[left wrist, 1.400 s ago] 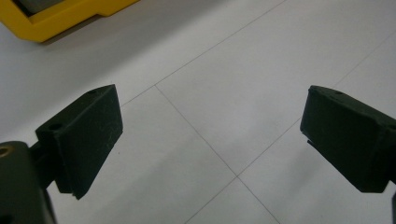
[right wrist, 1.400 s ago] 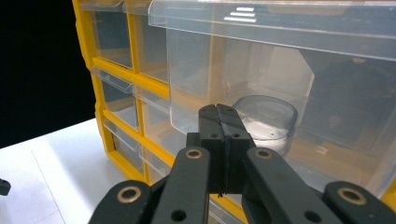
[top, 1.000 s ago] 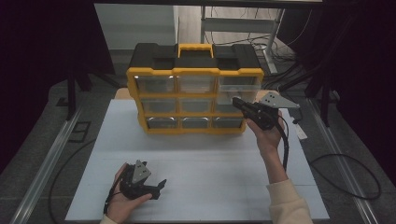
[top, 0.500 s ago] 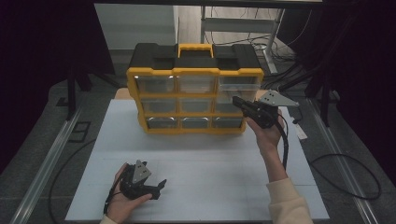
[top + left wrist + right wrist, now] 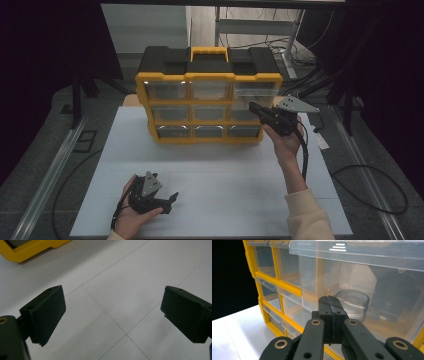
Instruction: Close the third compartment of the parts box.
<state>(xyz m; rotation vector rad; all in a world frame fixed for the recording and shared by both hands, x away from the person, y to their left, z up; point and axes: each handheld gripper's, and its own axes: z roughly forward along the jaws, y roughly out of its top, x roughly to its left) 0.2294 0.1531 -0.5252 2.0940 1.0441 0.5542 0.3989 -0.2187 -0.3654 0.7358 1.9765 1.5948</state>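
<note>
- Yellow-framed plastic drawer cabinet (image 5: 207,107) stands at the table's (image 5: 240,170) far edge; its clear top-right drawer (image 5: 362,277) is pulled partway out.
- Right tongs (image 5: 331,305) are fully closed and empty, directly in front of that drawer, nearer hand.
- Left tongs (image 5: 112,315) gape wide, well short of cabinet.

No visible change: both hands, jaws, drawer positions same as before.
</note>
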